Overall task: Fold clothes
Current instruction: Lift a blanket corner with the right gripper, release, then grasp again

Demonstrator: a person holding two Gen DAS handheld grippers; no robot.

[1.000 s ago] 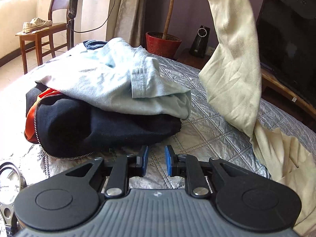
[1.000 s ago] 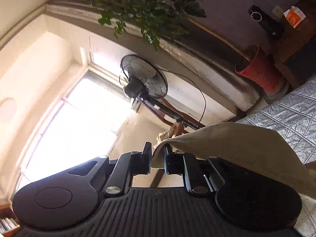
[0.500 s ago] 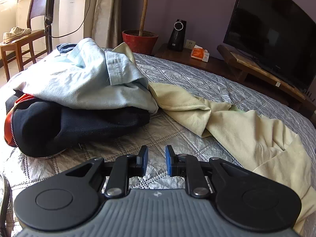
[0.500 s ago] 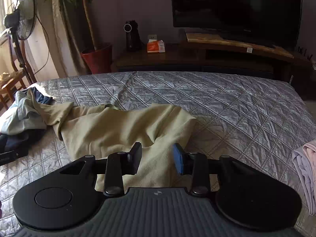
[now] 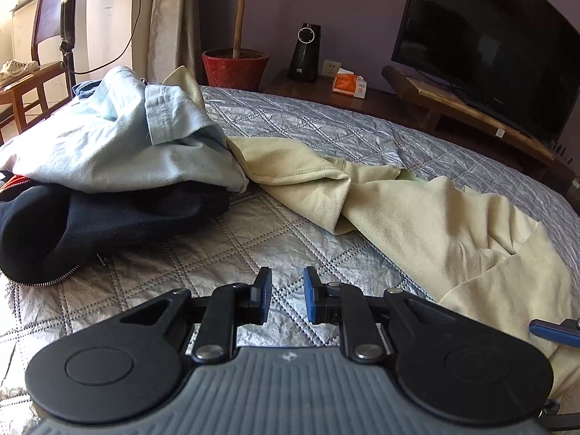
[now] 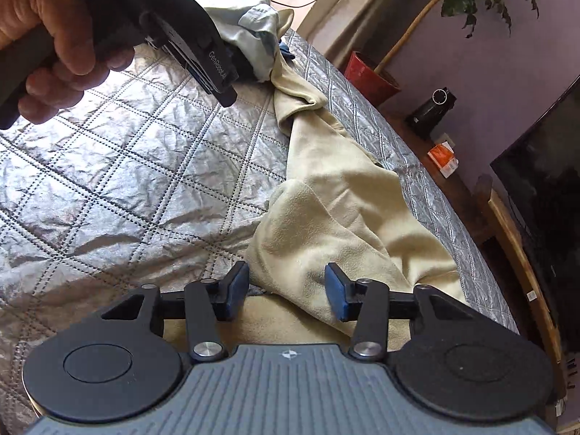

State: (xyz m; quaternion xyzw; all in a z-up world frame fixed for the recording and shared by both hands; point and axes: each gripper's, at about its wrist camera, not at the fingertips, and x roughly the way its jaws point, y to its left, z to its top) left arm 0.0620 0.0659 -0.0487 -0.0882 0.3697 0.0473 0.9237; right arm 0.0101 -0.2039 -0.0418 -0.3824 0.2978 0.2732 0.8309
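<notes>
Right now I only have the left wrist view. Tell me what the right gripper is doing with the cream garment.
Observer: The right gripper has its jaws open around a raised fold of the cream garment. They have just been closing, but the pads are not visibly pressing it.
Operator: Now check my left gripper from outside.
Observer: A hand grips its handle, and it hangs over bare quilt, clear of the cream garment.

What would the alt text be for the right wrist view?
The right gripper, jaws apart, hovers over a crumpled cream garment on a quilted silver bedspread. A hand holds the left gripper at upper left.
</notes>
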